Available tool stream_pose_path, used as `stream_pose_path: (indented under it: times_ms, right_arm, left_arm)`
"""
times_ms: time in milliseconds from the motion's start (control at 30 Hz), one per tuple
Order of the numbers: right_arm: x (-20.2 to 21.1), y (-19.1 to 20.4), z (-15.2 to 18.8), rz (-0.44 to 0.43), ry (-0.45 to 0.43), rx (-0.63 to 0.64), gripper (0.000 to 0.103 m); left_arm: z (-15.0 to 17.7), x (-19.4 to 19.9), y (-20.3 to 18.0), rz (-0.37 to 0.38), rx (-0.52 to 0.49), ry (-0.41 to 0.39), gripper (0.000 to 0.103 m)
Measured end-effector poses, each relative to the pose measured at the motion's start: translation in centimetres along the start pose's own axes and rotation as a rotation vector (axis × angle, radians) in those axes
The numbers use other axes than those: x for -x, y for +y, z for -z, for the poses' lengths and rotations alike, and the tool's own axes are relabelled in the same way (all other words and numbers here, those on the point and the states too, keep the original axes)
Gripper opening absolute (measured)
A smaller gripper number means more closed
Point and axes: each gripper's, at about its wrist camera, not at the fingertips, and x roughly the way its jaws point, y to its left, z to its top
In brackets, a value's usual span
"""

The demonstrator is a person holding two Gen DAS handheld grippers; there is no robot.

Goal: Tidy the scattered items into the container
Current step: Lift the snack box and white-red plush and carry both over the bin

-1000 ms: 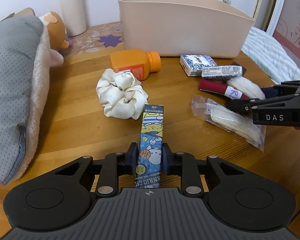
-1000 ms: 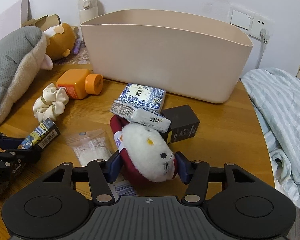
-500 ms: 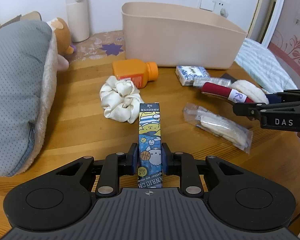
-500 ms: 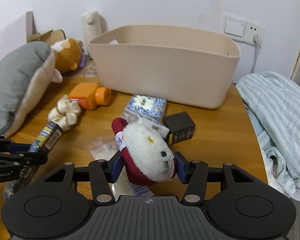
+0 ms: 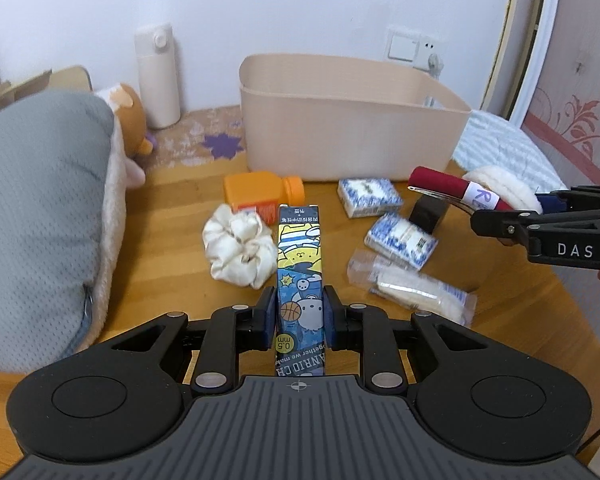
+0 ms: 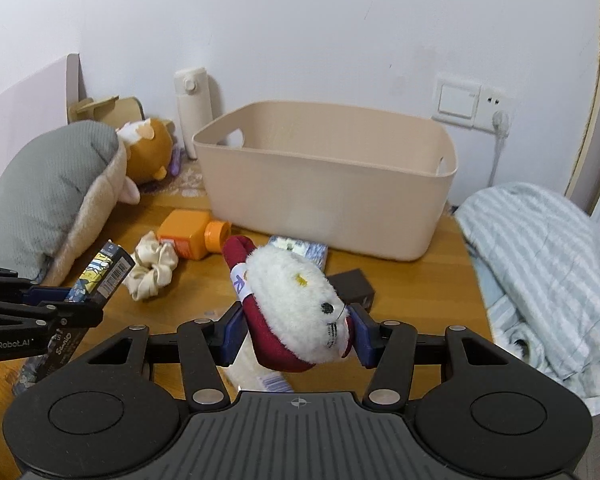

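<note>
My left gripper (image 5: 299, 316) is shut on a tall blue cartoon-printed box (image 5: 299, 264) and holds it above the wooden table (image 5: 172, 208). My right gripper (image 6: 294, 332) is shut on a white and dark red plush toy (image 6: 296, 300), lifted off the table; it also shows in the left wrist view (image 5: 472, 192). The beige container (image 6: 328, 184) stands at the back of the table, beyond both grippers. On the table lie a cream scrunchie (image 5: 238, 252), an orange bottle (image 5: 260, 196), two blue-patterned tissue packs (image 5: 370, 198), a clear packet (image 5: 412, 292) and a small black box (image 6: 354, 286).
A large grey and beige plush cushion (image 5: 40, 220) fills the left side, with an orange plush (image 6: 148, 152) behind it. A white flask (image 5: 158, 76) stands at the back left. A striped blanket (image 6: 548, 264) lies off the table's right edge. A wall socket with a plug (image 6: 496, 114) is behind the container.
Both grippers have risen and drawn back from the table with their loads. The plush toy has come up off the tissue pack and packet it lay on.
</note>
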Motion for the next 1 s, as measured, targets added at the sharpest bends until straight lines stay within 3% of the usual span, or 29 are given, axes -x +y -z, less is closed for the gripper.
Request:
stream_pose_path:
  times_ms: [267, 567, 1000]
  right_arm:
    - [1.6, -0.8, -1.4, 0.03, -0.048, 0.015, 0.051]
    - [2.8, -2.1, -4.0, 0.073, -0.117, 0.024, 0.051]
    - [1.1, -4.6, -8.0, 0.073, -0.169, -0.031, 0.052]
  left_arm:
    - [-1.7, 0.6, -0.7, -0.004, -0.02, -0.034, 0.024]
    - [-6.6, 0.7, -1.8, 0.0, -0.047, -0.113, 0.024]
    - [-13.0, -3.0, -3.4, -0.036, -0.056, -0.135, 0.024]
